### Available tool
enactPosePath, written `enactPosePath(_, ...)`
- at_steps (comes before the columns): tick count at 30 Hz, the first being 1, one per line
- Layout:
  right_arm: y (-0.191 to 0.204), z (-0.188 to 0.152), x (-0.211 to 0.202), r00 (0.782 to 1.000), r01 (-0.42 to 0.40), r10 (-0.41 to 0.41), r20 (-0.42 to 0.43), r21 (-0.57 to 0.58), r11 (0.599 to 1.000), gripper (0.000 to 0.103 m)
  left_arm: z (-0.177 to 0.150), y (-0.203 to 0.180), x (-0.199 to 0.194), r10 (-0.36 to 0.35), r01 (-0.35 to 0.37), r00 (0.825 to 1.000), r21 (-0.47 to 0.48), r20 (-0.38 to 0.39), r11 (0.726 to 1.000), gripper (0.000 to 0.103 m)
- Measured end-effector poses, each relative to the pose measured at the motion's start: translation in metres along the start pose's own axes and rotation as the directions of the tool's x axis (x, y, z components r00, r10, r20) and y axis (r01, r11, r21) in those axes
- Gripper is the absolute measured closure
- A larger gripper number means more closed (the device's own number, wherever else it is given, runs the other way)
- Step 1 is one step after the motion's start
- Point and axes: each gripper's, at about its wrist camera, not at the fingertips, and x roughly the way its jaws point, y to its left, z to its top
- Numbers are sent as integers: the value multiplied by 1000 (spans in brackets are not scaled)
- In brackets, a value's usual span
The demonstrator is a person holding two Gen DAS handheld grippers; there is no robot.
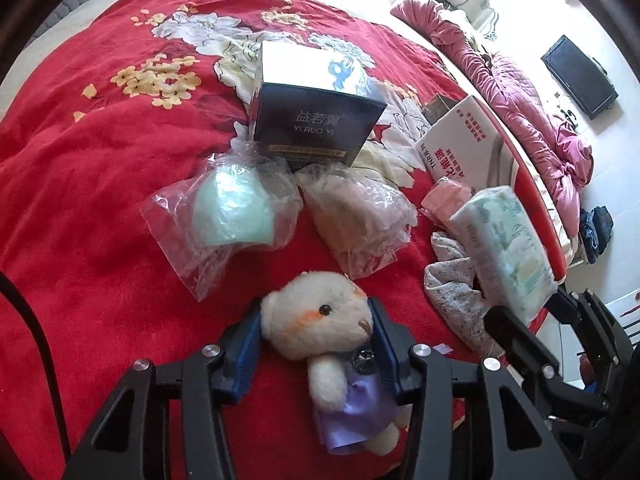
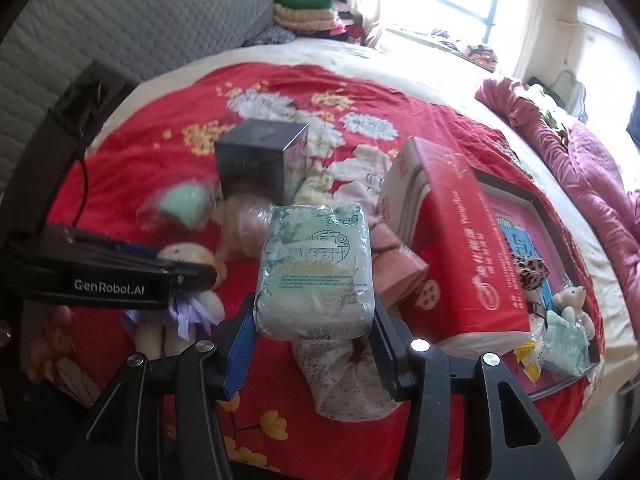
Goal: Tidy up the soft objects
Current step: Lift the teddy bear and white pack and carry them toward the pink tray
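Left gripper (image 1: 316, 344) marked "GenRobot.AI", jaws pinching plush bear (image 1: 320, 320) on red bed (image 1: 100, 180) at six o'clock from "YI RUO YI" box (image 1: 316, 120); right gripper (image 2: 314, 340) pinching tissue pack (image 2: 316, 272).

Open blanket left, clutter packed centre and right

Red blanket (image 1: 80, 184) lies bare on the left side: free passage there. Centre is blocked by dark box (image 1: 316, 116) with green bagged item (image 1: 228, 216) and beige bagged item (image 1: 360, 220) touching its front. Right is tight: white-red carton (image 1: 464, 148), pink bagged item (image 1: 444, 200), patterned cloth (image 1: 452, 284) crowded together. Open red tray (image 2: 560, 248) closes the right edge, already holding small things.
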Motion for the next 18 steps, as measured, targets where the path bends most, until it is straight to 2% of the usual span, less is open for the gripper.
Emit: enactPosePath(18,-4,7,-47,992,-28,23,124,36,999,50,-5,-19,-58,55,-62,990,52,126,997,54)
